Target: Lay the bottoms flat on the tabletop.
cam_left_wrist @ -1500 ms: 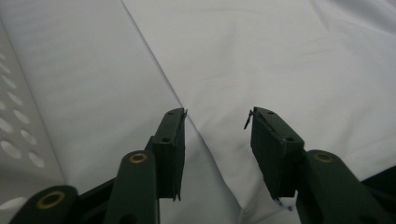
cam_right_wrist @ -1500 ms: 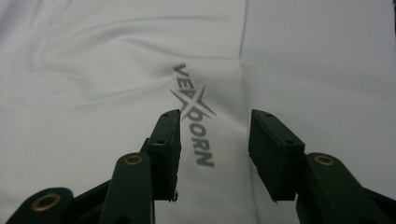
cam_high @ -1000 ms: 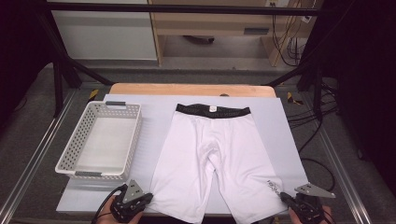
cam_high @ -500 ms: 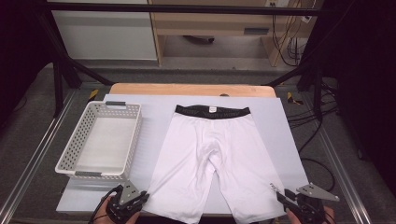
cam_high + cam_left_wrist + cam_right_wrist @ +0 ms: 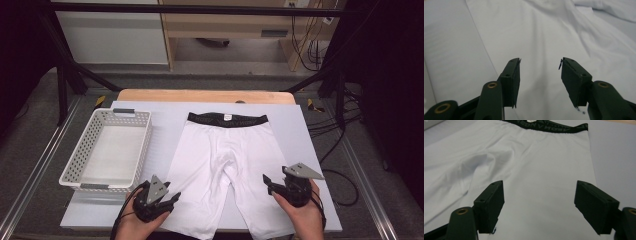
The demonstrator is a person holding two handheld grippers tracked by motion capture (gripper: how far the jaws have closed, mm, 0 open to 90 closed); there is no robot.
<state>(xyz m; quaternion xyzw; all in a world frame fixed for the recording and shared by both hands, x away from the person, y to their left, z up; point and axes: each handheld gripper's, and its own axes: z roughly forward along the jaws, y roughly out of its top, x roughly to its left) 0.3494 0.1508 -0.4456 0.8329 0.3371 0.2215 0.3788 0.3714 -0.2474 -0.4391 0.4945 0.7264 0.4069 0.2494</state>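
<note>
White shorts [image 5: 226, 167] lie flat on the table [image 5: 310, 150]. Both the left gripper [image 5: 170, 199] and right gripper [image 5: 267, 182] hover over the legs; their jaws have just been opening, empty. Likely next: regrasping the fabric to fold.

My black claws [image 5: 174, 199] hang over white shorts [image 5: 227, 170] with a black, grey-lettered waistband [image 5: 227, 119], beside a white lattice basket [image 5: 142, 131].
</note>
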